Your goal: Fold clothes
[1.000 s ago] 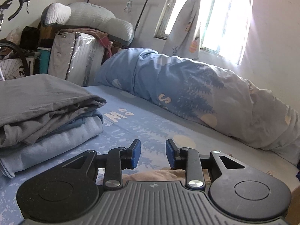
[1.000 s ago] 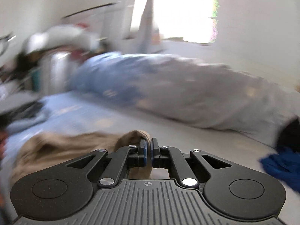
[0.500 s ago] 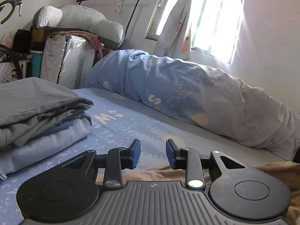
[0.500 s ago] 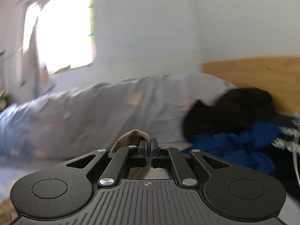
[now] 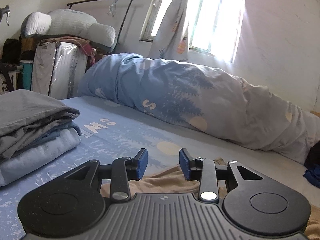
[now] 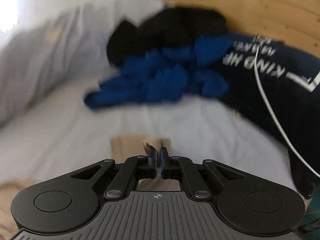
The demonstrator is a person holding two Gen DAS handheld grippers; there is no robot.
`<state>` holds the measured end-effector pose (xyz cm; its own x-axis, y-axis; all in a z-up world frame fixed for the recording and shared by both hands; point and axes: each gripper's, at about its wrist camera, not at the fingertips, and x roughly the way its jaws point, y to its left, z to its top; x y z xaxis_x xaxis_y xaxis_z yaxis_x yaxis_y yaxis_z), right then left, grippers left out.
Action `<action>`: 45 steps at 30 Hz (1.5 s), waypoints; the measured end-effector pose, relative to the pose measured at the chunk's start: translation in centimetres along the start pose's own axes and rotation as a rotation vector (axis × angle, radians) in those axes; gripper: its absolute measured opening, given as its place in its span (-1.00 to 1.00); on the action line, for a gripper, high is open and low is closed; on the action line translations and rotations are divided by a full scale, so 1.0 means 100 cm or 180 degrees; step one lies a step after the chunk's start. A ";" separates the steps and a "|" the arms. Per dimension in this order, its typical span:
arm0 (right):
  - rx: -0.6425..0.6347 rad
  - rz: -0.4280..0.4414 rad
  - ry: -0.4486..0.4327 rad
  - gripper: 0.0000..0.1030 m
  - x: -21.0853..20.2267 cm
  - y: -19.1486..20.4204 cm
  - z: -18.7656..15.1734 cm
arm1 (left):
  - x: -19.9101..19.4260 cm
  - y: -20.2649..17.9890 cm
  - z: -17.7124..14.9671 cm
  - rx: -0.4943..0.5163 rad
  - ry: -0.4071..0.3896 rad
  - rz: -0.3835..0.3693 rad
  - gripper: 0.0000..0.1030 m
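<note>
A tan garment (image 5: 170,177) lies on the blue printed bed sheet (image 5: 124,138), spread under my left gripper (image 5: 163,164). Its jaws are opening and nothing sits between the blue pads; the cloth is below them. In the right wrist view my right gripper (image 6: 158,156) is shut on a fold of the same tan garment (image 6: 128,145), which trails down over the pale sheet. A stack of folded grey and light blue clothes (image 5: 36,126) rests at the left in the left wrist view.
A rolled blue and grey duvet (image 5: 190,104) runs along the far side of the bed. Unfolded blue (image 6: 160,78), black (image 6: 170,28) and dark printed (image 6: 280,76) clothes lie heaped by the wooden headboard (image 6: 260,6). Pillows and bags (image 5: 66,40) stack beyond the bed.
My right gripper swung fast to the right and tipped downward with the tan garment, from the duvet to the clothes heap. The tan cloth spread wider under my left gripper, whose jaws widened.
</note>
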<state>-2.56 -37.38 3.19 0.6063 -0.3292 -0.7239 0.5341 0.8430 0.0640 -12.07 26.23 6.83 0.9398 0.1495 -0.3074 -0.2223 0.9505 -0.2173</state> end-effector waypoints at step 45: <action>-0.2300 0.1140 -0.0416 0.78 -0.190 0.145 -0.026 | 0.017 -0.049 -0.008 -0.0683 0.0220 -0.0112 0.19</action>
<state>-7.90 -17.83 16.13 0.7559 0.0028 -0.6547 -0.1897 0.9580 -0.2149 -9.62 21.55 6.62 0.9296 0.0913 -0.3571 -0.2467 0.8739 -0.4189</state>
